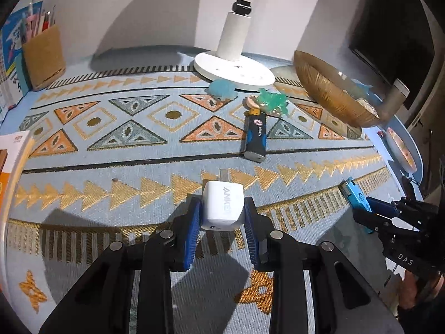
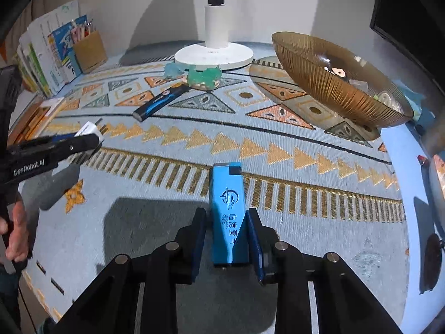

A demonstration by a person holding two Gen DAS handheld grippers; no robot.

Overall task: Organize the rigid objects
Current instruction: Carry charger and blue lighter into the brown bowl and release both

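My left gripper [image 1: 222, 211] is shut on a white charger cube [image 1: 222, 206], held just above the patterned cloth. It also shows in the right wrist view [image 2: 89, 132] at the far left. My right gripper [image 2: 226, 222] is shut on a light blue lighter [image 2: 228, 211], which also shows in the left wrist view [image 1: 357, 196] at the right. A black and blue lighter [image 1: 254, 136] lies on the cloth ahead, also seen from the right wrist [image 2: 160, 101]. A ribbed amber glass bowl [image 2: 328, 89] stands at the back right with small items inside.
A white lamp base [image 1: 235, 68] stands at the back centre, with green and blue toys [image 1: 271, 101] in front of it. A brown pen holder [image 1: 44, 55] and books stand at the back left. A box [image 1: 11, 153] sits at the left edge.
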